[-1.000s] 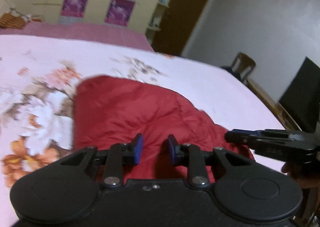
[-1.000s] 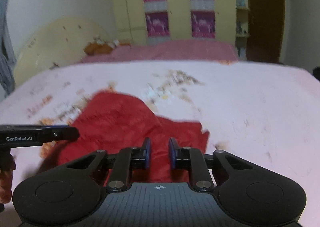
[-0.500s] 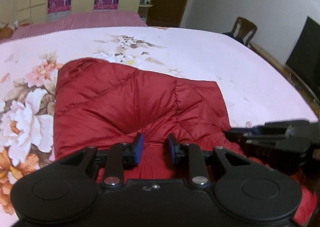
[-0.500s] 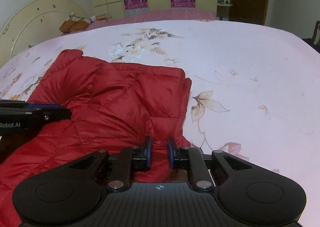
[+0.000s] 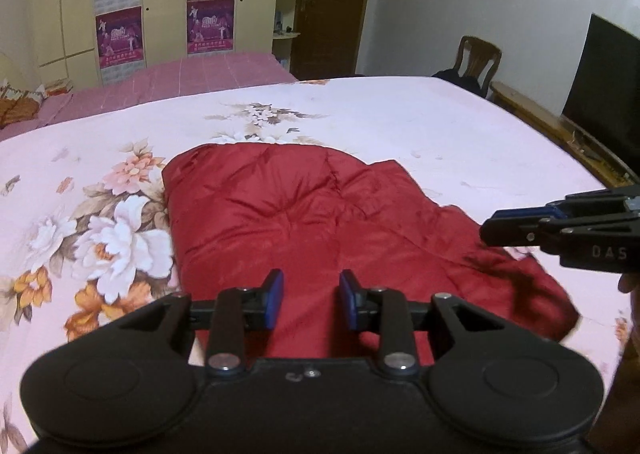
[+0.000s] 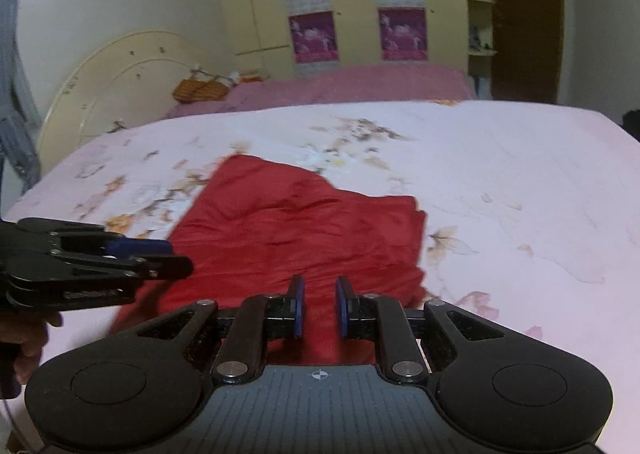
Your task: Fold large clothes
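Observation:
A red quilted jacket (image 5: 300,206) lies folded on the pink floral bedsheet (image 5: 440,134), a thinner flap trailing toward the near right. My left gripper (image 5: 311,282) hovers over the jacket's near edge, its jaws opening, with nothing pinched between the blue pads. In the right wrist view the jacket (image 6: 300,214) sits ahead, and my right gripper (image 6: 319,286) hangs above its near right corner, pads a narrow gap apart and gripping nothing. Each gripper shows side-on in the other's view: the right gripper (image 5: 486,228) at the right edge, the left gripper (image 6: 180,258) at the left edge.
The bed (image 6: 520,174) reaches far to the right. A pink blanket (image 5: 192,74) and a cream headboard (image 6: 120,82) stand at the far end. A wooden chair (image 5: 476,62), a low wooden bench (image 5: 560,126) and a black screen (image 5: 608,86) line the right wall.
Both grippers have drawn back and up from the jacket, so more of it and of the bed shows. The left jaws stand a little wider. The jacket lies still.

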`<state>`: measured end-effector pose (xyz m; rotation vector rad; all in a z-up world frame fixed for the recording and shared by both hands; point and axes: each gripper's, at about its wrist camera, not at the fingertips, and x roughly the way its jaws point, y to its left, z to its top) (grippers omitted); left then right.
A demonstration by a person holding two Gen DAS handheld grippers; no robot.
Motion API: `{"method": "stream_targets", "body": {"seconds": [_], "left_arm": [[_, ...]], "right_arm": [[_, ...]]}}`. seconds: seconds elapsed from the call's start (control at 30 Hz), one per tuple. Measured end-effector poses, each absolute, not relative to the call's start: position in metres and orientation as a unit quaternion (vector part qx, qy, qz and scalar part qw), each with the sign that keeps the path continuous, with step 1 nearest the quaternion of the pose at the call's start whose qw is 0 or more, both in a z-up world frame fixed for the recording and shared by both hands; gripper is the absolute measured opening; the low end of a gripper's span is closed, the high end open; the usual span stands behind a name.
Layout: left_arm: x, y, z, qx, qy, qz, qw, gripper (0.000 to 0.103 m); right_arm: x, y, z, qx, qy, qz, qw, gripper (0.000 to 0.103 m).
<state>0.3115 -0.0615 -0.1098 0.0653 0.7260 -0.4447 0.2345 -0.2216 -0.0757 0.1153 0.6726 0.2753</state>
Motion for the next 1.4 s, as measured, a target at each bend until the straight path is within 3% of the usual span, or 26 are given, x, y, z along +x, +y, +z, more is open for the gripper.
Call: {"method": "stream_targets", "body": {"seconds": [0.5,0.83,1.0,1.23,1.4], "left_arm": [[0.248,-0.030,-0.131,-0.045,0.306,-0.216,0.926,0.027],[0.251,-0.045,-0.168,0.029,0.334,-0.218,0.917,0.029],[0.256,-0.026,-0.147,-0.027,0.328,-0.215,0.920,0.029],[0.320,-0.027,-0.126,-0.017,0.275,-0.189,0.943,0.031],[0.397,-0.047,-0.123,-0.011,0.282,-0.181,0.942,0.030]], "right_arm": [[0.200,-0.210,-0.106,0.027,0.366,0.135,0.920,0.016],[0.204,-0.208,-0.163,0.036,0.393,0.140,0.908,0.015],[0.206,-0.226,-0.136,0.067,0.385,0.144,0.909,0.016],[0.261,-0.251,-0.096,0.092,0.322,0.117,0.935,0.016],[0.340,-0.221,-0.087,0.077,0.309,0.143,0.937,0.016]]}}
